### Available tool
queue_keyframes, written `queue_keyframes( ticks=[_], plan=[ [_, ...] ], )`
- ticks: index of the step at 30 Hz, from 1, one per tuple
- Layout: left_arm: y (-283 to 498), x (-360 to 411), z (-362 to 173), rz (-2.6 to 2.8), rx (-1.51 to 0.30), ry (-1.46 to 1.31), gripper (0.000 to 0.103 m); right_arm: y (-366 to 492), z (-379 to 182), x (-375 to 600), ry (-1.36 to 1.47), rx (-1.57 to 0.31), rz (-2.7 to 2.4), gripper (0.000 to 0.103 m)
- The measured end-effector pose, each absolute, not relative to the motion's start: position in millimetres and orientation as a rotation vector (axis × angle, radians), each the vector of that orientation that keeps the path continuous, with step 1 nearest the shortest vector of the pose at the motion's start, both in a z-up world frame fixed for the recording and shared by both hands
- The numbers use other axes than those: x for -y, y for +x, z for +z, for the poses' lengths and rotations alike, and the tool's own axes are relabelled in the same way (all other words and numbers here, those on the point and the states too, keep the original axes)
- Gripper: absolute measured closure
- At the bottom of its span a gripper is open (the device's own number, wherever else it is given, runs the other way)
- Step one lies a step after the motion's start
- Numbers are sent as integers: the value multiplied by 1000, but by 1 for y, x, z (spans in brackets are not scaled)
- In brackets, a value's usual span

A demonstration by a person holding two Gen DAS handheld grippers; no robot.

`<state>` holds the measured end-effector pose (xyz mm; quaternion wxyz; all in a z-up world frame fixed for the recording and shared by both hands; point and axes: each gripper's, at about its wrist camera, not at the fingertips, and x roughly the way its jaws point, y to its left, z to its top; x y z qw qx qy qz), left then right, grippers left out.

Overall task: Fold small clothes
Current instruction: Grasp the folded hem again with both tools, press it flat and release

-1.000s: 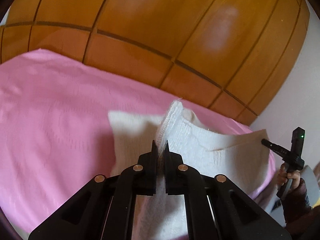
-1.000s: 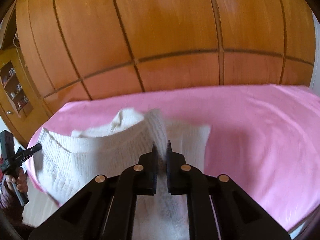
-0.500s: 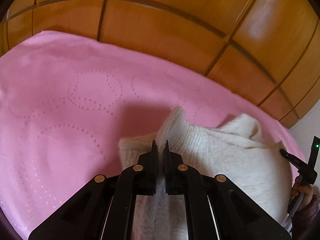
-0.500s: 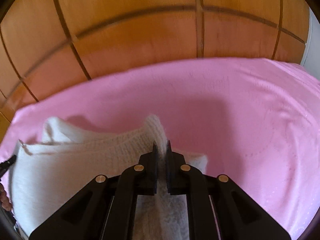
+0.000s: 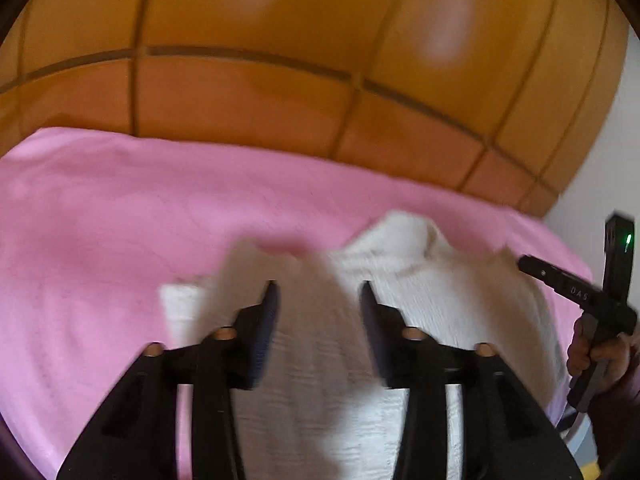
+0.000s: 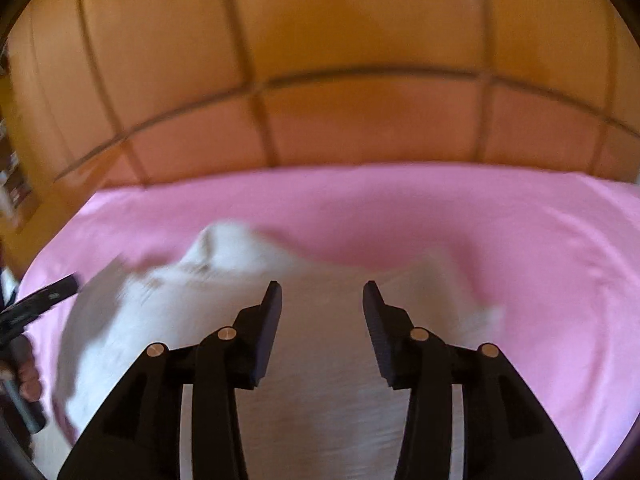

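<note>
White knit garment (image 5: pixel 404 280) lying blurred on the pink bedspread (image 5: pixel 100 240), left gripper (image 5: pixel 318 292) fingers spread wide, gripping nothing, right gripper (image 6: pixel 322 292) fingers likewise wide apart and empty above the garment, wooden panelling (image 6: pixel 320 60) behind

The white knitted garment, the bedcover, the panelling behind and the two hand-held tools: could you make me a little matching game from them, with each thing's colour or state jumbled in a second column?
Things:
1. knitted garment
2. bedcover
3. wall panelling
4. left tool and right tool

Colour or state:
A. orange-brown wood
B. open, gripping nothing
C. pink
D. white, lying on the bed

Pairs: 1-D, 2-C, 3-A, 4-B
</note>
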<state>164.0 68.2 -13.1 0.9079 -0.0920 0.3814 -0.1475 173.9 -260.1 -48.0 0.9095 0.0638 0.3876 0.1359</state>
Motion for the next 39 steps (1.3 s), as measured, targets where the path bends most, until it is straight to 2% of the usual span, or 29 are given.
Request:
queue_keyframes(
  ticks=[3,4,5,6,7,8,19,26,29,32,33,34,35,36,38,39],
  plan=[
    [175,-53,-33,-318,-861,-182,51,181,-68,236,85,-894,289,62],
    [179,-52,-40,-308,-878,-185,52,184,-77,232,80,-924,281,67],
    [182,-53,-45,-305,-883,-191,65,185,-82,232,91,-932,283,71],
    [182,-53,-48,-289,-875,-191,87,183,-84,234,101,-930,289,83],
    [181,-53,-48,-285,-867,-191,97,182,-84,233,109,-929,298,93],
    [179,-54,-47,-280,-855,-193,99,180,-81,233,113,-928,304,96],
    [171,-60,-10,-199,-669,-218,100,178,-39,238,120,-745,276,98],
    [219,-53,-55,-35,-821,-134,103,221,-97,221,52,-875,151,98],
    [223,-67,-66,-40,-869,-224,103,225,-109,222,50,-886,142,98],
    [217,-67,-60,-20,-865,-197,103,222,-104,227,64,-887,161,93],
    [213,-66,-57,-11,-858,-189,103,220,-102,229,72,-885,165,87],
    [208,-65,-53,-3,-847,-180,103,216,-98,233,88,-876,165,74],
    [199,-63,-46,1,-827,-172,96,210,-92,238,108,-860,165,66],
    [192,-63,-41,-4,-810,-171,71,205,-86,241,127,-842,170,59],
    [173,-61,-30,-38,-755,-186,40,191,-77,244,141,-813,179,58],
    [162,-58,-22,-56,-711,-188,40,185,-74,245,145,-806,186,57]
  ],
)
